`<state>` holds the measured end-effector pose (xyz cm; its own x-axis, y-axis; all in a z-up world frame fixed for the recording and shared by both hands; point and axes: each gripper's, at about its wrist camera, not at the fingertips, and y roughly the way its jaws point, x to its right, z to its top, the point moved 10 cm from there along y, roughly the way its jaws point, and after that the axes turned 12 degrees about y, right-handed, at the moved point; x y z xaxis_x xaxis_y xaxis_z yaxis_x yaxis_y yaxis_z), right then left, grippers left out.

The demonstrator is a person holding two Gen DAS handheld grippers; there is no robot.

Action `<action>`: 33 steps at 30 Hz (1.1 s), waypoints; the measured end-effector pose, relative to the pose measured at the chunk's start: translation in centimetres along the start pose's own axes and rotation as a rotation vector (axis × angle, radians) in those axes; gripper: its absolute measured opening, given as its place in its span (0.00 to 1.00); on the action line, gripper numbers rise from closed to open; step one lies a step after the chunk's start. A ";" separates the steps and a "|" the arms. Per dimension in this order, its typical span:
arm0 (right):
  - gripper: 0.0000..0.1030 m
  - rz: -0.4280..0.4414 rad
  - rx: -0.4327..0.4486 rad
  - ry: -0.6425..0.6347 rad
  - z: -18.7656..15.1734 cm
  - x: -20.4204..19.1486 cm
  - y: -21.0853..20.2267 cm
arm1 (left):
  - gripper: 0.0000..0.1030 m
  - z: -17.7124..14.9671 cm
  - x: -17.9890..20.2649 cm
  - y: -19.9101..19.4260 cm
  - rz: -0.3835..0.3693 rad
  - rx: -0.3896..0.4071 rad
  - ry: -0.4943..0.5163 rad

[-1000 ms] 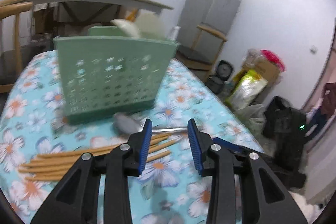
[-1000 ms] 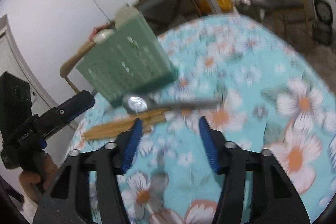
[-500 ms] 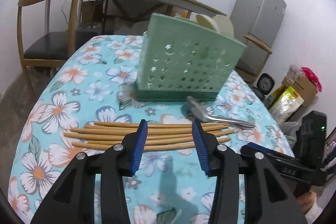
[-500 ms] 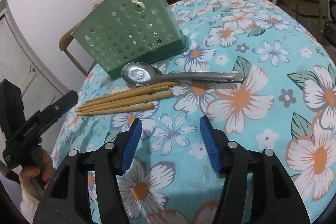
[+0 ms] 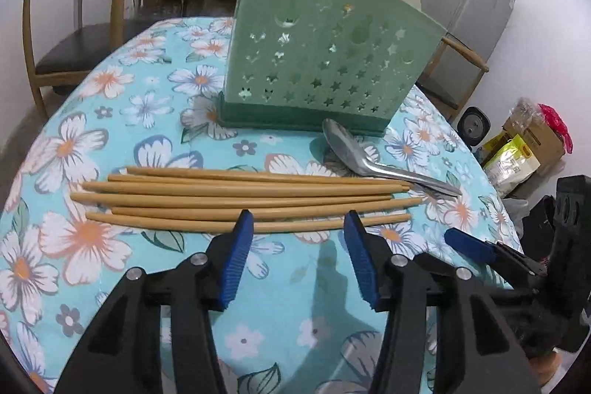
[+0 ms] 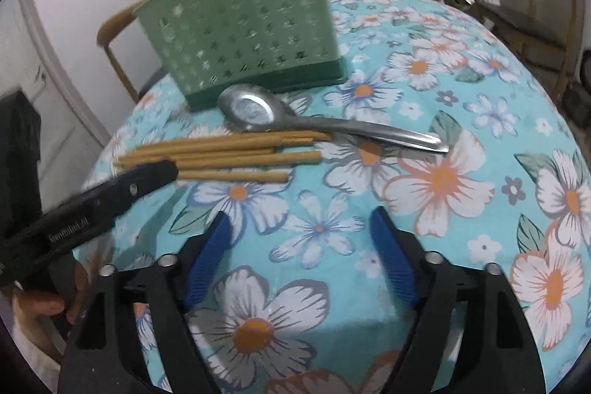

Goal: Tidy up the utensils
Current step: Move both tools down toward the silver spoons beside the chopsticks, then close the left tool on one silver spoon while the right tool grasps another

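Several wooden chopsticks (image 5: 240,198) (image 6: 229,154) lie side by side on the flowered tablecloth. A metal spoon (image 5: 369,161) (image 6: 295,119) rests just beyond them, its bowl near the foot of a green perforated utensil holder (image 5: 325,61) (image 6: 243,36). My left gripper (image 5: 298,220) hovers at the nearest chopstick, jaws opening, the pads not pressing on it. Its finger (image 6: 147,178) shows over the chopsticks' left ends in the right wrist view. My right gripper (image 6: 299,220) hangs over bare cloth short of the chopsticks and spoon, jaws opening wide, nothing between them.
The round table (image 5: 110,120) falls away at its edges on all sides. A wooden chair (image 5: 74,6) stands behind left, another chair (image 6: 550,24) at the far right. A grey cabinet (image 5: 469,6), boxes and bags (image 5: 528,143) sit on the floor.
Both grippers have come lower and closer to the table, and both jaws stand wider. The left gripper now reaches the nearest chopstick; earlier the views were blurred and swinging.
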<state>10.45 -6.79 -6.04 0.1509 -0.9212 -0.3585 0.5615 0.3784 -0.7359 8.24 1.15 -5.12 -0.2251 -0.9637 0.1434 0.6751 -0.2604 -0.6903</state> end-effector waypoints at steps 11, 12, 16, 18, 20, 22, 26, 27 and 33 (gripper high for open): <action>0.81 -0.046 0.036 -0.014 -0.4 0.3 -0.7 | 0.62 -0.3 1.1 1.0 0.083 -0.054 0.115; 0.81 -0.048 0.061 -0.002 -0.2 0.5 -1.1 | 0.62 -0.3 1.2 1.0 0.085 -0.055 0.117; 0.81 -0.024 0.180 0.037 1.0 0.8 -3.9 | 0.63 -0.4 1.3 0.9 0.090 -0.055 0.125; 0.81 -0.014 0.260 0.046 2.0 1.0 -5.8 | 0.63 -0.3 1.3 0.9 0.096 -0.053 0.126; 0.81 -0.039 0.320 0.042 3.6 1.5 -7.1 | 0.61 -0.2 1.1 0.5 0.117 -0.037 0.103; 0.82 -0.085 0.334 0.049 5.4 2.5 -7.2 | 0.50 0.2 0.9 -0.2 0.108 0.009 0.042; 0.82 -0.095 0.263 0.084 8.2 3.9 -5.7 | 0.39 1.4 1.5 -0.9 0.018 0.075 -0.038; 0.82 -0.077 0.235 0.081 8.8 3.8 -5.1 | 0.39 1.9 2.1 -0.9 -0.012 0.083 -0.042; 0.76 -0.082 0.105 0.020 10.0 2.6 0.3 | 0.39 4.5 4.8 0.7 -0.111 0.083 -0.037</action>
<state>19.17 -9.95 -1.41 0.0857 -0.9462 -0.3120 0.6532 0.2899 -0.6995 10.83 -3.96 -1.70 -0.2766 -0.9299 0.2426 0.7035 -0.3679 -0.6081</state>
